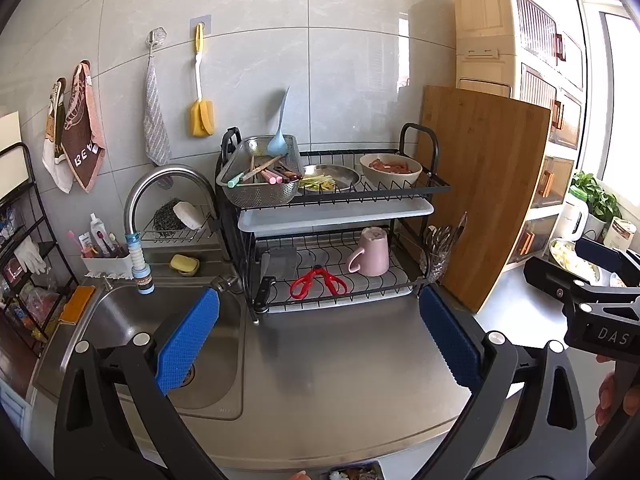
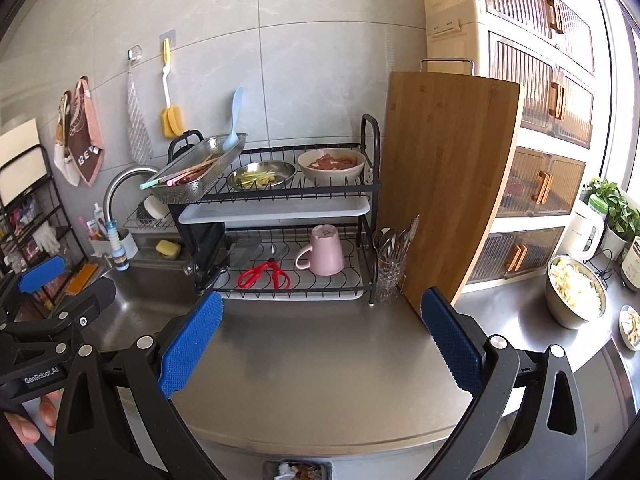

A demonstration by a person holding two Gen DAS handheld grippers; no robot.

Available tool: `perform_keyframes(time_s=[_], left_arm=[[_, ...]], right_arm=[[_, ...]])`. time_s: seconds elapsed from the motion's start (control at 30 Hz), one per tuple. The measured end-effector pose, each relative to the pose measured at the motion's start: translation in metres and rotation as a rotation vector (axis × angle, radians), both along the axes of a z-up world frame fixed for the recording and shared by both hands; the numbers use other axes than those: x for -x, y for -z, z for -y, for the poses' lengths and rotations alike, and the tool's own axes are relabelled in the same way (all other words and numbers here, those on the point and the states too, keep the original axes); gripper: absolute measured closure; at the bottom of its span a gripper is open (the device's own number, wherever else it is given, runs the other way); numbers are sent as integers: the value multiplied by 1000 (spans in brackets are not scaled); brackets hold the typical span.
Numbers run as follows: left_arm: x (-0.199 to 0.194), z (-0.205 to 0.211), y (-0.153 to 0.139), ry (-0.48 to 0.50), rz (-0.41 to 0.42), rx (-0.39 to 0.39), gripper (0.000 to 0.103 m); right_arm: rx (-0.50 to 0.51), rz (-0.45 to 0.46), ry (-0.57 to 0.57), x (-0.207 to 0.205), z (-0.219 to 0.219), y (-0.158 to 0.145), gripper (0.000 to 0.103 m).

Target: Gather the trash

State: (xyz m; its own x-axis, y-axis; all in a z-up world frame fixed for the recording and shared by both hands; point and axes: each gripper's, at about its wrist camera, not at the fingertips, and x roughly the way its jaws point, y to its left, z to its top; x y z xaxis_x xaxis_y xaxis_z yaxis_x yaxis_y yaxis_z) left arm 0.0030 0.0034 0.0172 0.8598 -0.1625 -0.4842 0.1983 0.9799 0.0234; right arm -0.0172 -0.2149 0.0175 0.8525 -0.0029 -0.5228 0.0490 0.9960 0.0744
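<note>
A small metal-rimmed container of food scraps (image 1: pixel 354 473) peeks in at the bottom edge below the steel counter (image 1: pixel 340 380), mostly cut off; the right wrist view shows the same container (image 2: pixel 298 471). My left gripper (image 1: pixel 320 300) hovers open over the counter in front of the dish rack, nothing between its blue pads (image 1: pixel 188 340). My right gripper (image 2: pixel 322 300) is open too, empty, above the same counter. Each gripper shows at the edge of the other's view, the right gripper (image 1: pixel 600 292) and the left gripper (image 2: pixel 40 280), held by hands.
A two-tier black dish rack (image 1: pixel 340 200) holds a colander, plates, a pink mug (image 1: pixel 370 252) and red scissors (image 1: pixel 318 282). The sink (image 1: pixel 160 340) lies left, a bamboo cutting board (image 2: pixel 448 184) leans right, and a steel bowl of chopped vegetables (image 2: pixel 576 296) and a kettle stand beyond it.
</note>
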Motion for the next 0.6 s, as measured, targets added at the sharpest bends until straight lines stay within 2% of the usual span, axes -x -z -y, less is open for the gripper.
perform_keyframes(time_s=[0.6], left_arm=[[-1,-6,0,-13,7,16,8]], right_arm=[[-6,2,6,-2,0,4,3]])
